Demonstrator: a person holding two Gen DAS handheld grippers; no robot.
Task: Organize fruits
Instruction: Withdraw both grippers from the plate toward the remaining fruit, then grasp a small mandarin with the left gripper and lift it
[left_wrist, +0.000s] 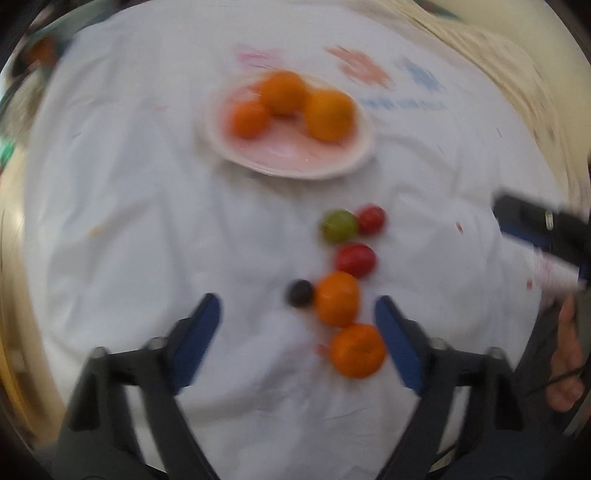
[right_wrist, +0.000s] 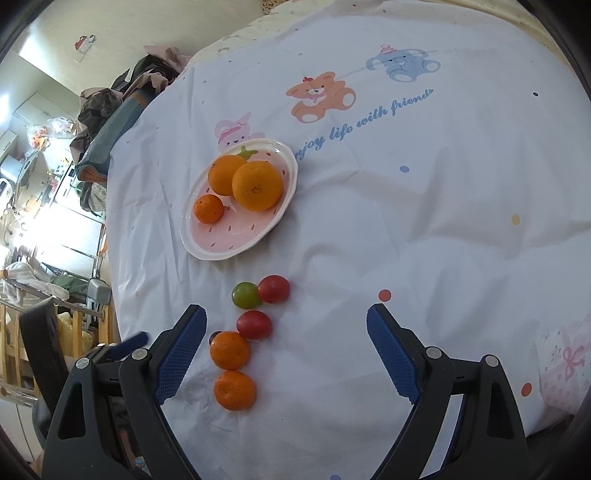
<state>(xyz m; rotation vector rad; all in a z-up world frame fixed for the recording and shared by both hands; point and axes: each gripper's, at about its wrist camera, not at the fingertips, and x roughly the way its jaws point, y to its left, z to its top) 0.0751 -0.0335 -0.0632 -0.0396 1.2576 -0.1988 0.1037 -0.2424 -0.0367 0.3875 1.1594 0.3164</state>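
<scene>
A pink plate (right_wrist: 221, 243) (left_wrist: 288, 155) holds three oranges (right_wrist: 256, 186) (left_wrist: 328, 114). On the white cloth in front of it lies a row of loose fruit: a green tomato (right_wrist: 244, 294) (left_wrist: 338, 226), two red tomatoes (right_wrist: 274, 288) (right_wrist: 254, 325) (left_wrist: 355, 259), two mandarins (right_wrist: 229, 350) (right_wrist: 235, 390) (left_wrist: 356, 350) and a small dark fruit (left_wrist: 300, 292). My left gripper (left_wrist: 297, 310) is open and empty above the nearest mandarins; its view is blurred. My right gripper (right_wrist: 286, 321) is open and empty, just right of the row.
The white cloth (right_wrist: 424, 221) has cartoon animals and blue writing at the back. The right gripper and the hand (left_wrist: 565, 354) show at the right edge of the left wrist view. Furniture and clutter (right_wrist: 55, 221) lie beyond the cloth's left edge.
</scene>
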